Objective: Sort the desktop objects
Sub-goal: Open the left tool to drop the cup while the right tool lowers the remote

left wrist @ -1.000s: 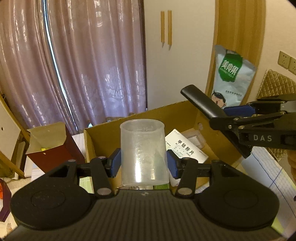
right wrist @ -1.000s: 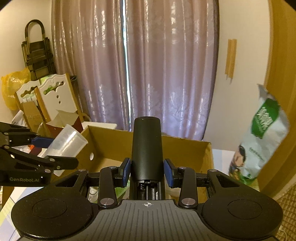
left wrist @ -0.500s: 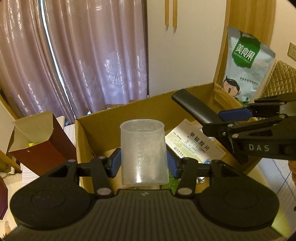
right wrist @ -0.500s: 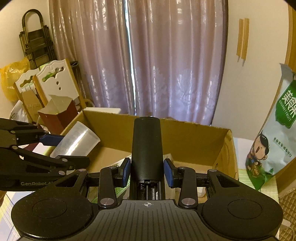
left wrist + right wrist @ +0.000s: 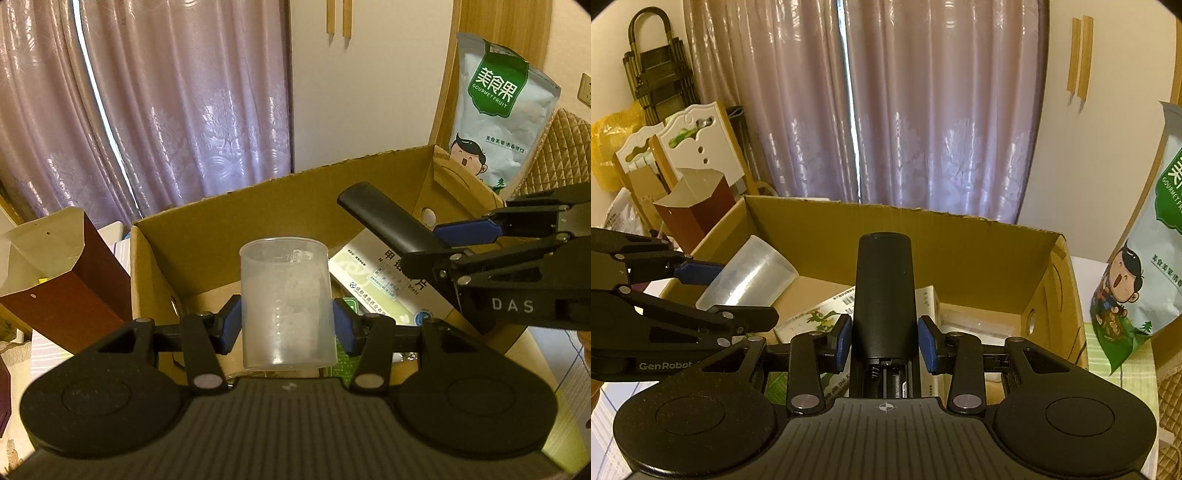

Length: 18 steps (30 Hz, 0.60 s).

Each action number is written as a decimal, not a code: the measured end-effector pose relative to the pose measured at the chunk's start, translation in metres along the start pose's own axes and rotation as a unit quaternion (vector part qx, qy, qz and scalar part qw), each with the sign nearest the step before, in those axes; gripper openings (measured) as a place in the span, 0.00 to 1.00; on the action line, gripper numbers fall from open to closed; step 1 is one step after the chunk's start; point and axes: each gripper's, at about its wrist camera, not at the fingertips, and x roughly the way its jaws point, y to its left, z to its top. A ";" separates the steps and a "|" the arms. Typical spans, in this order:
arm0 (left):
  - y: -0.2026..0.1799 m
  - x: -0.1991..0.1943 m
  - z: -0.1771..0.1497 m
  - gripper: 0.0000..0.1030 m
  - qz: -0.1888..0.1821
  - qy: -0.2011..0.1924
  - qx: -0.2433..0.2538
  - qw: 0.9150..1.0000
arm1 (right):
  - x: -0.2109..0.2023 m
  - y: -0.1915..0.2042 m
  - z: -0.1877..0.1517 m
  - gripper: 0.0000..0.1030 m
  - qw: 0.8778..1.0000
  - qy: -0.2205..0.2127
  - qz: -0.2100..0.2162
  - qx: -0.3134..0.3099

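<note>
Translucent plastic fills the middle of our left view: a measuring cup (image 5: pixel 286 302) stands clamped between the blue pads of our left tongs (image 5: pixel 287 324), rim up and bottom down in that view, held above the near-left part of an open cardboard box (image 5: pixel 221 229). From the right wrist the same cup (image 5: pixel 748 273) leans out over the box's left wall, rim pointing in toward the box.

Our right tongs (image 5: pixel 885 343) are closed on a black remote control (image 5: pixel 884 295), gripped near its open battery bay, its long axis running straight ahead along the fingers. In the left view the remote (image 5: pixel 388 225) slants up and to the left over the right half of the box, so both held things hang over the opening, cup on the left, remote on the right, apart from each other.

The box already holds a white medicine carton (image 5: pixel 373 273) with green print, lying flat on its floor, and more flat cartons (image 5: pixel 812 321) below the remote. A dark red paper box (image 5: pixel 62 291) with an open top stands just outside the left wall; we cannot tell what is in it. A snack pouch (image 5: pixel 498 110) stands behind the right corner.

We judge that each piece needs only lowering and letting go; the remote sits lower and deeper.
</note>
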 end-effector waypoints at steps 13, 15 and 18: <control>0.003 0.010 -0.002 0.46 0.008 0.011 0.009 1.000 | 0.013 0.002 0.001 0.36 1.000 0.008 -0.003 -0.002; 0.005 0.011 -0.002 0.46 0.008 0.012 0.007 1.000 | 0.014 0.003 0.001 0.36 1.000 0.008 -0.003 -0.003; 0.005 0.012 -0.004 0.46 0.009 0.013 0.006 1.000 | 0.015 0.003 0.000 0.36 1.000 0.009 -0.003 -0.003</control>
